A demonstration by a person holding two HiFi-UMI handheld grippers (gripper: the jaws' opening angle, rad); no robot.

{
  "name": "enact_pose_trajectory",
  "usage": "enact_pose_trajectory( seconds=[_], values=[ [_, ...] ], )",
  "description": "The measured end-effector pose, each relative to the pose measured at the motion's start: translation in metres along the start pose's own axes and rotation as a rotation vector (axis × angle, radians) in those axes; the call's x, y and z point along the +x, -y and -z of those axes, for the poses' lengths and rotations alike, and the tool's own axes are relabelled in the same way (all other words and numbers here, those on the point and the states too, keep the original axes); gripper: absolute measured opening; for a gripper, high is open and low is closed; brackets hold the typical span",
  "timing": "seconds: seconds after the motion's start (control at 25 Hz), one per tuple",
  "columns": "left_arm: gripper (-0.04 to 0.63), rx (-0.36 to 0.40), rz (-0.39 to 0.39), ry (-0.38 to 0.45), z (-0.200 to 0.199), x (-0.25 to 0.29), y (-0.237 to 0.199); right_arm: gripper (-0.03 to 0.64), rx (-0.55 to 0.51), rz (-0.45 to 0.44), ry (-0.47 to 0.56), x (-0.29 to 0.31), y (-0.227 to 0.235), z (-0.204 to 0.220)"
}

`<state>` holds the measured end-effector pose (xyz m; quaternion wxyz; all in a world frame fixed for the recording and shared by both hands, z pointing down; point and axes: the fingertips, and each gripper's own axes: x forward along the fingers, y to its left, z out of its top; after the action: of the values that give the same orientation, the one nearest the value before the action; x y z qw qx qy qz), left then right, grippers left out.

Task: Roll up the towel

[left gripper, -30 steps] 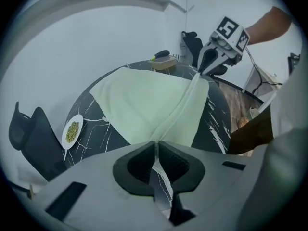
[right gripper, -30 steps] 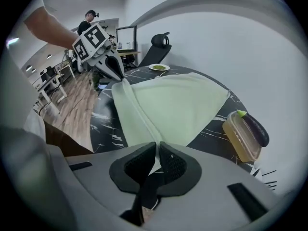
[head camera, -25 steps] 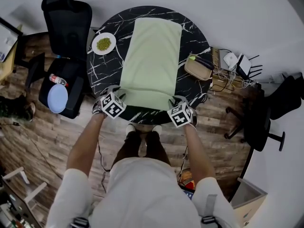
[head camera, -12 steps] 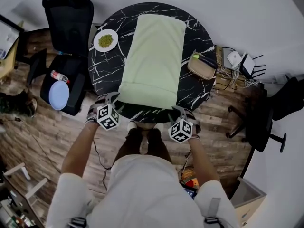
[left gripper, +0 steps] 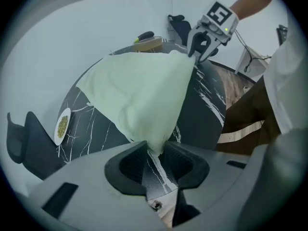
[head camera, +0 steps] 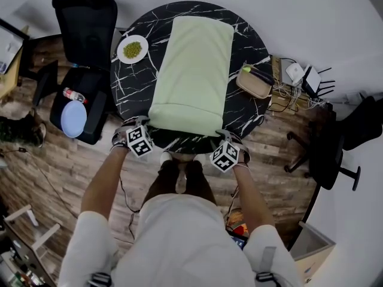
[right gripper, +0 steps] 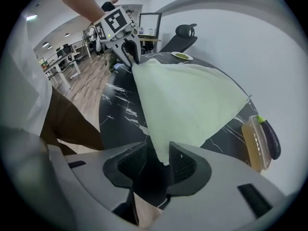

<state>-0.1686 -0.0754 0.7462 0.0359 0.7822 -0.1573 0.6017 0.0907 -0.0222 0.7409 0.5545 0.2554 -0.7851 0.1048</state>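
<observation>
The pale green towel [head camera: 191, 64] lies lengthwise down the middle of the round black marble counter [head camera: 127, 94], its near end turned over into a thick rounded lip close to the rim at the bottom of the head view. The left tongs [left gripper: 155, 148] have just been closing and pinch the lip's lower-left corner between their pads. The right tongs [right gripper: 159, 152] have just been opening: the lower-right corner hangs between the pads against one of them, with a dark gap on the other side. To the upper left of the towel a small white plate [head camera: 132, 49] of green bits sits apart from the cloth. To the right a tan box [head camera: 252, 84] carrying a dark, green-tipped object rests near the counter's right rim, also clear of the towel. Nothing lies on the cloth itself. Bare marble runs in a strip along each long edge, wider on the left, and the towel's far end stops just short of the far rim. Off the counter, a black office chair [head camera: 87, 23] stands at upper left with a blue disc [head camera: 73, 119] on its seat. Cables and white devices [head camera: 298, 79] crowd the wood floor at right, by a second dark chair [head camera: 335, 151].
</observation>
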Motion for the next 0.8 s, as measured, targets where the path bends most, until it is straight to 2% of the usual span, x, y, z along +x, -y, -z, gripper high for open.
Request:
enact_pose_trajectory(
  seconds=[0.2, 0.24, 0.28, 0.32, 0.56, 0.8],
  values=[
    [0.033, -0.007, -0.016, 0.006, 0.001, 0.001, 0.003, 0.117, 0.012, -0.021, -0.001, 0.002, 0.0, 0.0],
    [0.02, -0.007, -0.023, 0.005, 0.001, 0.001, 0.003, 0.098, 0.014, -0.009, -0.003, 0.002, 0.001, 0.001],
    [0.018, -0.009, -0.027, 0.005, 0.001, 0.001, 0.003, 0.037, 0.016, 0.012, -0.006, 0.002, 0.003, 0.002],
    [0.018, -0.011, -0.026, 0.004, 0.001, 0.001, 0.003, 0.011, 0.019, 0.03, -0.011, 0.002, 0.005, 0.003],
    [0.015, -0.033, -0.014, 0.03, 0.002, -0.006, 0.01, 0.009, 0.022, 0.043, -0.006, -0.005, 0.006, 0.006],
    [0.015, -0.116, -0.012, 0.082, 0.006, -0.021, 0.036, 0.009, 0.038, 0.054, 0.028, -0.034, -0.01, 0.009]
  ],
)
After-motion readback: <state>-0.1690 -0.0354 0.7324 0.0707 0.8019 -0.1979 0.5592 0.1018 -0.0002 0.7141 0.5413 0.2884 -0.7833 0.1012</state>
